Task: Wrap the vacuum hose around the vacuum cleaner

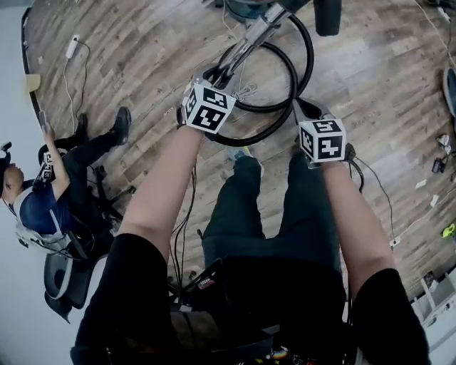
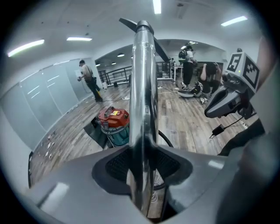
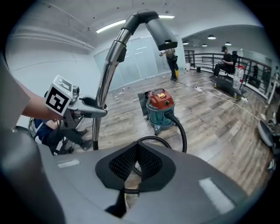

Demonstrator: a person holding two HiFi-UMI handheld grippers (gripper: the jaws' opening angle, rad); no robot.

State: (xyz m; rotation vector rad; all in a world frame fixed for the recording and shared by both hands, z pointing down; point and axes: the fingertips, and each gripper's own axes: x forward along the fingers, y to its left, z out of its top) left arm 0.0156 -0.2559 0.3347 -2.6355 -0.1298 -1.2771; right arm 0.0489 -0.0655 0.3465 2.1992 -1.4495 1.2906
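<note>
From the head view, the left tool (image 1: 219, 73) is clenched on a shiny metal wand tube (image 1: 249, 39) that slants toward 1 o'clock. The vacuum hose (image 1: 311, 53), black and ribbed, lies in loose loops on the wooden plank floor (image 1: 370, 64) between the two tools. The vacuum cleaner (image 1: 246, 7) shows only as a teal rim at 12 o'clock. The right tool (image 1: 308, 110) hangs just beside the outer loop at 3 o'clock from the left one. A person (image 1: 43, 192) sits at 9 o'clock.

In the left gripper view, the left tool (image 2: 142, 166) has its dark, dimpled pads clamped on either side of the wand tube (image 2: 142, 87), a smooth chrome cylinder running straight up the middle. The vacuum cleaner (image 2: 114, 122) stands on the floor at 10 o'clock from the pads. It is a round teal canister with a red lid, shut, so its contents cannot be seen. A curve of vacuum hose (image 2: 166, 138) shows at the tube's right. The right tool (image 2: 227, 100) is at 3 o'clock.

In the right gripper view, the right tool (image 3: 138, 151) is closed, one textured pad against the other. The vacuum hose (image 3: 183, 131) leaves the canister's front and curls down behind the pads. The vacuum cleaner (image 3: 161, 109) stands upright at 1 o'clock. The left tool (image 3: 83, 109) grips the wand tube (image 3: 105, 74) at 10 o'clock.
</note>
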